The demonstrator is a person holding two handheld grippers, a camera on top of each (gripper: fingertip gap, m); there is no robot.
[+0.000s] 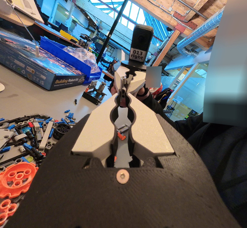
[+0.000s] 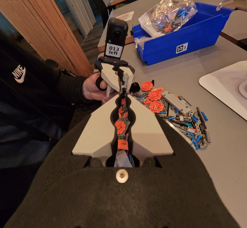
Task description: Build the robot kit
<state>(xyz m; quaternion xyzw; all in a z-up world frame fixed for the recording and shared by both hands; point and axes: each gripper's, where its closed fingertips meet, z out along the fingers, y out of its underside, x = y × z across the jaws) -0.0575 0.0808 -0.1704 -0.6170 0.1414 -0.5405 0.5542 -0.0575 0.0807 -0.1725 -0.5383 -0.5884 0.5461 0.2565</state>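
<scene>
1. Here the left gripper [image 1: 122,96] and right gripper [image 2: 123,96] meet tip to tip above the grey table [image 2: 173,74].
2. The left's jaws clamp a small light-grey plastic beam [image 2: 125,80]; its long axis runs along the fingers.
3. The right's jaws pinch a short black plastic pin [image 2: 123,90], pointing into the beam's end.
4. Loose orange gears [image 2: 155,96] lie on the table below.

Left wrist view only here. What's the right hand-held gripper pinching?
Observer: The right hand-held gripper looks closed on a black pin, which meets the end of the grey beam.
Operator: Blue bin front?
Observer: The blue bin carries a black-and-white marker tag on that wall.
Operator: Anything beside the parts pile?
Observer: A white tray, lying apart from the parts pile.
</scene>
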